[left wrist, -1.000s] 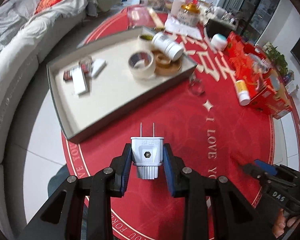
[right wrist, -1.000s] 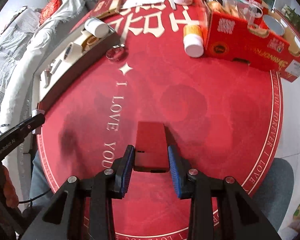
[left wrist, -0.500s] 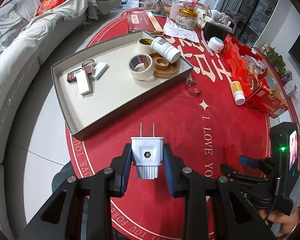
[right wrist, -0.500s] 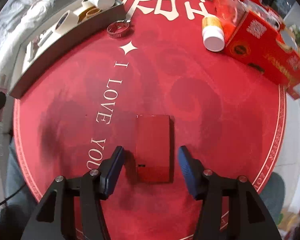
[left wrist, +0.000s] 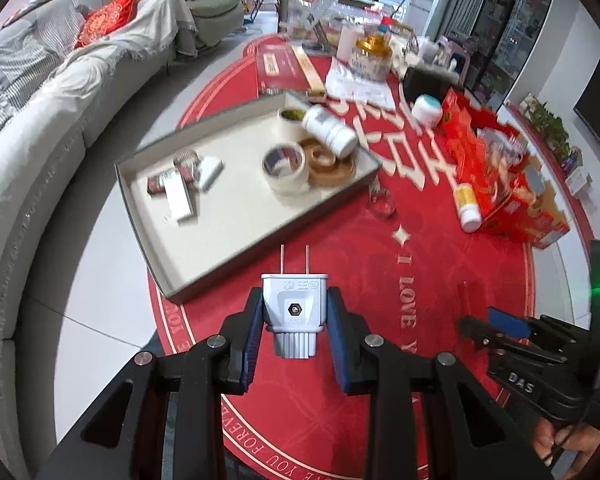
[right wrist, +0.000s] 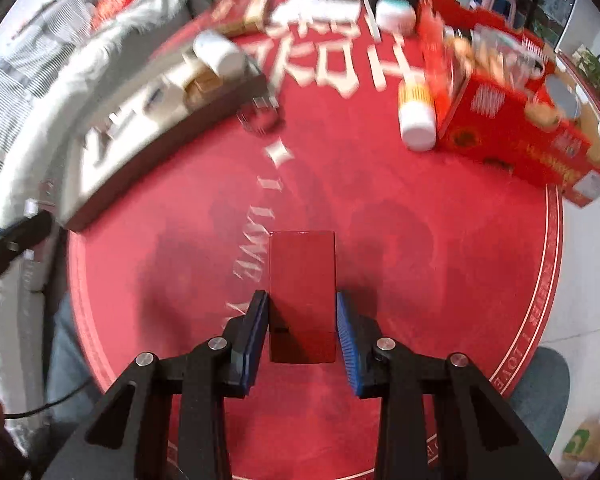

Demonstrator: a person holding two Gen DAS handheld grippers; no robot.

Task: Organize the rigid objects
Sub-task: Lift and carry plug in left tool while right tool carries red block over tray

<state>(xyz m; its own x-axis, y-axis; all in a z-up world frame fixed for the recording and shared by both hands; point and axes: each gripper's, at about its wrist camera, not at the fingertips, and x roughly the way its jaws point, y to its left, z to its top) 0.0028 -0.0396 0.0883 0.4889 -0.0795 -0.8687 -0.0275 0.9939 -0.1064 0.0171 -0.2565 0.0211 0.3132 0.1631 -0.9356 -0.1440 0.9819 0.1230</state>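
- Left wrist view: the left tongs are clamped on a white two-pin plug, pins pointing ahead, carried above the near edge of the round red surface.
- Just past those pins sits the grey tray, overhanging the left edge of the surface, its near corner closest to the plug.
- Already in the tray: a roll of white tape, a brown tape ring, a white bottle lying on its side, and small flat packets at its left end.
- Right wrist view: the right tongs have just been closing, and the blue pads now press both sides of a flat red box. The blurred picture does not show whether it has left the surface.
- Still out on the surface: a metal ring just beside the tray's right corner, a yellow-labelled bottle against the red carton, and a white jar near the far edge.
- My read: roughly midway. Two pieces are in hand and look bound for the tray; several loose ones remain.
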